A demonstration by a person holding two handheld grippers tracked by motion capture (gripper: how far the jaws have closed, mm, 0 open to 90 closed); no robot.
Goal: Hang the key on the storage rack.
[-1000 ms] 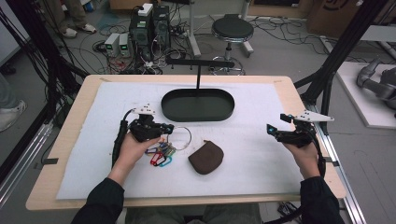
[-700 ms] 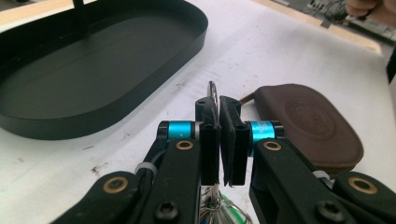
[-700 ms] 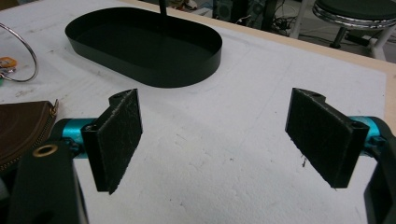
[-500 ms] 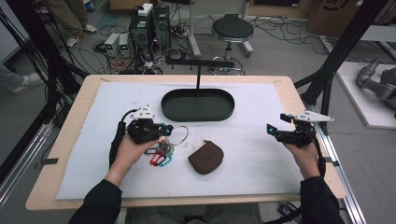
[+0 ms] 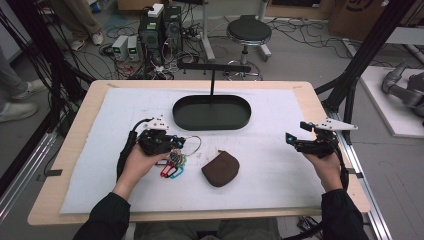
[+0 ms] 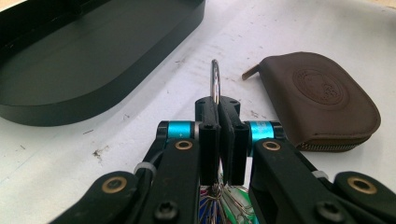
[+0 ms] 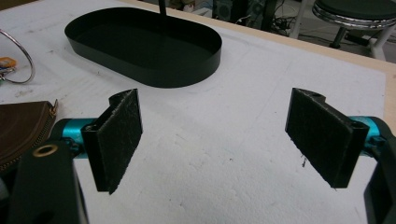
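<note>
Nothing shifted since the earlier frames. Left gripper [image 6: 219, 135] clamped on key ring [image 6: 215, 81], brown pouch [image 6: 322, 100] just right of it. Right gripper [image 7: 217, 140] wide, holding nothing. Black tray [image 5: 211, 112] ahead, bare inside.

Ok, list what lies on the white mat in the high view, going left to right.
Left hand-held gripper, shut on the key ring → brown zip pouch → right hand-held gripper, jaws open. The black oval tray lies farther back, spanning the middle.
</note>
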